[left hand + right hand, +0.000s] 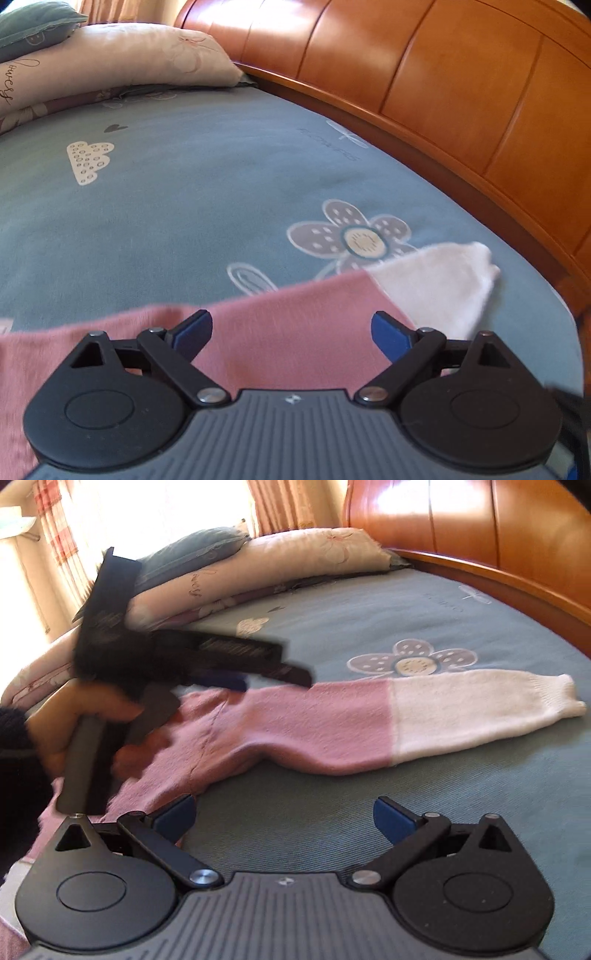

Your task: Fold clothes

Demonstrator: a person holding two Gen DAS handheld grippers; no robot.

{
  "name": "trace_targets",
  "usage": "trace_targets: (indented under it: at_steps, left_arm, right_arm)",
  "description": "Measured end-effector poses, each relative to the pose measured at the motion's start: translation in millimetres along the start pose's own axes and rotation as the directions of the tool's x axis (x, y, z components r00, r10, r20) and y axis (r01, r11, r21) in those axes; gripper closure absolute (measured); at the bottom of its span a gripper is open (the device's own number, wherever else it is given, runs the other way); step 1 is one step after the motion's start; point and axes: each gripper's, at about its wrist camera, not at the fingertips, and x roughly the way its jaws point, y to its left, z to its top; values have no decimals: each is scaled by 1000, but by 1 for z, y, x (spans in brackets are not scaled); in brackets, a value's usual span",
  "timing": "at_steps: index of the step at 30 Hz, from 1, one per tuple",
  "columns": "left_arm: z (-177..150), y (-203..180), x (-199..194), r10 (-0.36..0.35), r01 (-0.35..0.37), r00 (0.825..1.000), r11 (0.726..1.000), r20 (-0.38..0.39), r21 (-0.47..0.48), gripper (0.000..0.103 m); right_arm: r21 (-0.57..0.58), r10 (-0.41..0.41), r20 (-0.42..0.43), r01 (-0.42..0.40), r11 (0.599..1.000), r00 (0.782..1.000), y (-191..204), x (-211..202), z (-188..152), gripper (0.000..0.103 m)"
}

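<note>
A pink knitted sweater (295, 731) lies spread on the blue-grey bed sheet printed with flowers and clouds (406, 830). One sleeve stretches toward three o'clock in the right wrist view and ends in a white knitted lower sleeve and cuff (480, 712).

The left tool (291, 332) hangs over the pink knit with its blue-padded fingers (192, 332) wide apart and nothing between them. In its own view the white cuff lies at about two o'clock. From the right wrist view this tool is blurred, held in a person's hand (74, 720) at nine o'clock.

The right tool (284, 814) also stands fully apart and empty, over bare sheet, its left finger at the sweater's lower edge.

Cream floral pillows (295, 557) sit at twelve o'clock against the curved orange-brown wooden headboard (443, 74).
</note>
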Motion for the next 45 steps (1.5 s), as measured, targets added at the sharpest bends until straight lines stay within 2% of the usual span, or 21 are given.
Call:
trace_targets:
  at_steps: [3, 6, 10, 12, 14, 15, 17, 19, 22, 23, 24, 27, 29, 32, 35, 37, 40, 42, 45]
  left_arm:
    - [-22, -5, -28, -26, 26, 1000, 999, 8, -37, 10]
    - [-39, -8, -48, -91, 94, 995, 994, 39, -63, 10]
    - [-43, -23, -31, -166, 166, 986, 986, -13, -28, 10]
    - [-42, -32, -12, -223, 221, 973, 975, -64, -36, 10]
    - [-42, -46, 3, -208, 207, 976, 978, -65, -12, 2]
    - [-41, -52, 9, -199, 199, 979, 980, -55, 3, 2]
    - [-35, -53, 13, -202, 201, 978, 979, -58, -30, 2]
    - [-30, -45, 7, -248, 243, 968, 965, -46, -102, 2]
    - [-29, -35, -13, -294, 292, 956, 951, -6, -101, 2]
    - [-30, -34, -16, -278, 277, 961, 956, -2, -95, 2]
    - [-31, -32, -14, -266, 262, 964, 960, -19, -101, 2]
    - [-42, -30, -5, -292, 280, 953, 951, -86, -132, 2]
    - [-42, -39, -9, -290, 282, 952, 955, -100, -86, 2]
    - [-28, -32, -16, -337, 326, 939, 936, -68, -135, 2]
    - [-15, -23, -16, -319, 310, 948, 933, -21, -180, 2]
    - [-18, -20, 1, -359, 332, 931, 908, -66, -257, 2]
    - [-34, -36, 11, -376, 347, 921, 911, -101, -225, 2]
    - [-35, -47, 8, -374, 353, 921, 919, -108, -174, 2]
    - [-26, -46, 4, -433, 401, 893, 888, -118, -226, 2]
  right_arm:
    - [43, -45, 26, 43, 998, 999, -17, -8, 4, 0]
    - [98, -97, 60, 91, 991, 994, -36, -18, 10, 0]
    - [152, -126, 93, 111, 982, 988, -58, -30, 13, 0]
    - [160, -144, 86, 129, 979, 986, -65, -30, 15, 0]
    - [163, -161, 71, 148, 976, 984, -70, -27, 16, 0]
    - [162, -167, 62, 155, 974, 984, -71, -26, 16, 0]
    - [154, -176, 51, 167, 974, 983, -73, -25, 17, 0]
    - [149, -185, 56, 175, 973, 981, -74, -29, 16, 0]
    - [178, -202, 71, 187, 966, 977, -81, -35, 15, 0]
    - [191, -208, 75, 191, 963, 975, -84, -37, 15, 0]
    - [206, -212, 74, 193, 959, 975, -86, -37, 15, 0]
    - [216, -208, 67, 189, 958, 976, -88, -36, 15, 0]
    - [209, -202, 66, 184, 960, 977, -86, -35, 15, 0]
    - [209, -201, 67, 183, 961, 977, -86, -35, 15, 0]
    - [226, -214, 66, 194, 955, 975, -89, -34, 14, 0]
    - [231, -215, 63, 195, 953, 975, -91, -34, 15, 0]
    - [226, -207, 64, 188, 956, 976, -90, -34, 15, 0]
    - [224, -208, 61, 190, 956, 976, -90, -33, 14, 0]
    - [230, -218, 59, 199, 953, 974, -92, -34, 14, 0]
